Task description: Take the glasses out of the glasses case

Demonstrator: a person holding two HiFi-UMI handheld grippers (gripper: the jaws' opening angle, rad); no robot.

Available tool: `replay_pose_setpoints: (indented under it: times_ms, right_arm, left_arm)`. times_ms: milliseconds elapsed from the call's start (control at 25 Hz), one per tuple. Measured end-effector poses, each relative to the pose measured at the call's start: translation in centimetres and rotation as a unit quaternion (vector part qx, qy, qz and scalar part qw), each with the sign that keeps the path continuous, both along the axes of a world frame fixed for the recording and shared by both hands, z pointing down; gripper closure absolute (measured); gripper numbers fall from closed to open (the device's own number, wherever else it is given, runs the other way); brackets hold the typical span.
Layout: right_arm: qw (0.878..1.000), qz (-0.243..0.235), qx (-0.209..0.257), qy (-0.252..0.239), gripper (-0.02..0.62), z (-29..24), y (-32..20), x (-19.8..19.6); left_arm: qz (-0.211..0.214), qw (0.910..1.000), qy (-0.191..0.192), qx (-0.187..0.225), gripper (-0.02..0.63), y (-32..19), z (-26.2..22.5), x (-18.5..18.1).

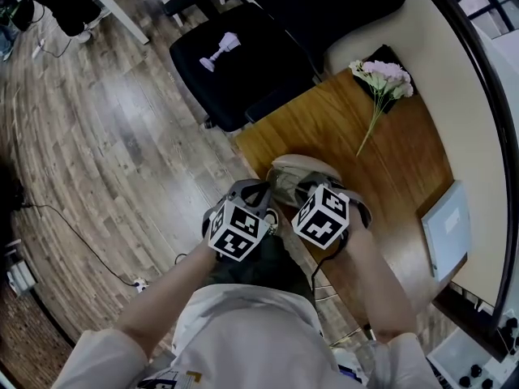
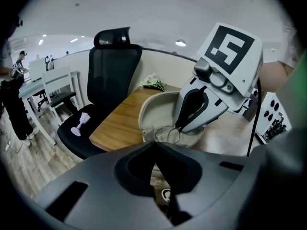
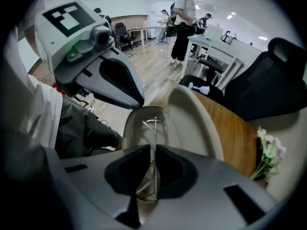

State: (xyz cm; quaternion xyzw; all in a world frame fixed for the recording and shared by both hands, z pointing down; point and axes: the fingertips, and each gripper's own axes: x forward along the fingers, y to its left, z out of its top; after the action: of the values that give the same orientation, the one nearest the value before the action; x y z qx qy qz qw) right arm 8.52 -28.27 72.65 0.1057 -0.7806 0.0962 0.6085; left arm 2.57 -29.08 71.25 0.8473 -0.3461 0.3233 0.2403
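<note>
Right hand-held gripper [image 3: 153, 146] narrow, clamped on glasses [image 3: 155, 127], frame running to 12 o'clock inside open glasses case [image 3: 192, 121]

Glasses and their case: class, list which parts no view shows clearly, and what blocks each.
- Left gripper view: the right tongs cover part of the thin wire-rimmed glasses. The left tongs' own dark body cuts off the open beige glasses case's near edge.
- Right gripper view: the right tongs' own body hides the glasses' lower half.
- Head view: the glasses cannot be made out beneath both marker cubes.
</note>
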Motion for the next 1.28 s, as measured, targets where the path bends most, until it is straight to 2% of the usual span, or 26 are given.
replay_pose_setpoints:
  times_ms: [280,480,600,760,920,1080,1280]
  right_arm:
    - [0.992,0.073,0.09,-0.051,0.557,-6.2,-2.5,0.6]
    - [0.978,0.117,0.156,-0.077,0.56,-11.7,-4.7,1.5]
    - [0.965,0.145,0.19,-0.108,0.56,-16.0,-5.7,1.8]
    - [0.942,0.178,0.242,-0.151,0.56,-22.9,-6.3,2.2]
    - [0.916,0.187,0.302,-0.185,0.56,-29.2,-6.3,2.4]
    - [0.89,0.201,0.34,-0.228,0.56,-35.1,-5.5,2.5]
    - [0.849,0.221,0.388,-0.283,0.558,-41.7,-4.1,2.9]
  left_arm:
    - [-0.011,0.9998,-0.004,0.018,0.603,0.0,-4.3,-1.5]
    - [-0.056,0.9974,0.0,0.044,0.603,-1.9,-9.3,-4.3]
    - [-0.067,0.9952,0.005,0.071,0.603,-3.2,-13.2,-5.3]
    - [-0.075,0.9903,0.011,0.117,0.603,-4.3,-18.8,-6.3]
    - [-0.076,0.9835,0.007,0.164,0.603,-4.9,-24.4,-6.8]
    - [-0.068,0.9756,0.011,0.209,0.603,-4.9,-30.0,-6.9]
    - [-0.064,0.9613,0.02,0.267,0.603,-4.5,-36.2,-7.2]
